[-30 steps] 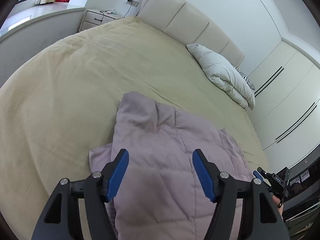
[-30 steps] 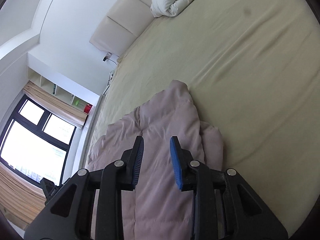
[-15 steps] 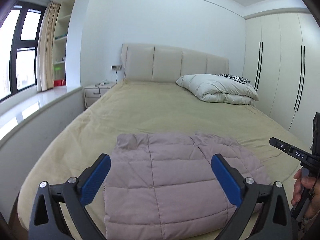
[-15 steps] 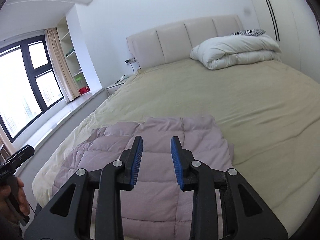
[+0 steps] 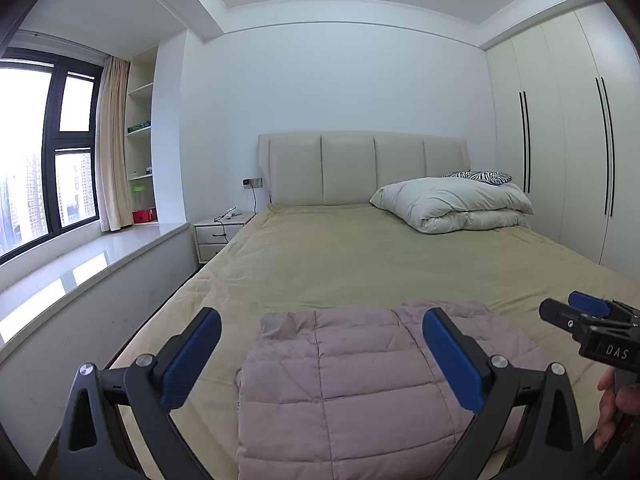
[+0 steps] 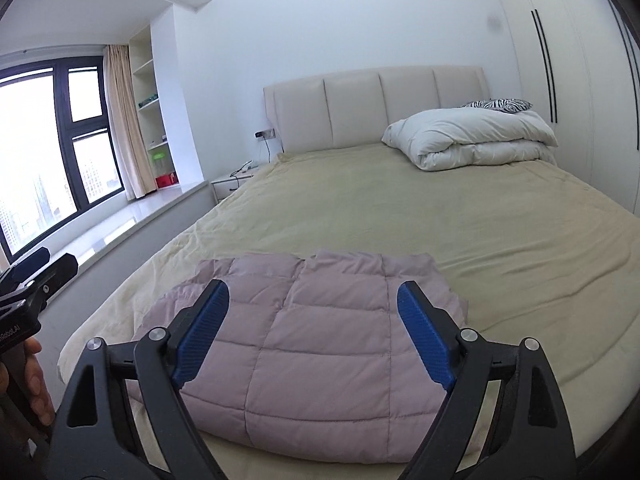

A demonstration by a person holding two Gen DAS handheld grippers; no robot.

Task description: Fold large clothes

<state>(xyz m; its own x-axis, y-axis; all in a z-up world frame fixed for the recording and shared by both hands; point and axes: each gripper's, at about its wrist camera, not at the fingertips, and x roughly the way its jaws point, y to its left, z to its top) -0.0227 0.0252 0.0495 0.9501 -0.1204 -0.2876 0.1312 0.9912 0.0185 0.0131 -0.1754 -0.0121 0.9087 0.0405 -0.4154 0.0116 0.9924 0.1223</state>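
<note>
- Quilted mauve jacket [image 6: 320, 344] lies folded flat at the foot of the bed [image 6: 440, 208].
- Our left gripper [image 5: 322, 354] is above it, jaws wide apart, empty.
- Our right gripper [image 6: 313, 334] has just been opening; nothing between its jaws.
- White duvet [image 6: 472, 136] sits by the headboard.

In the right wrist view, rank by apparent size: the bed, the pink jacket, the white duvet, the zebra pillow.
1. Bed
2. Jacket, though nearness to the camera inflates it
3. Duvet, farther off, so its true size against the jacket is unsure
4. Zebra pillow, mostly hidden behind the duvet
</note>
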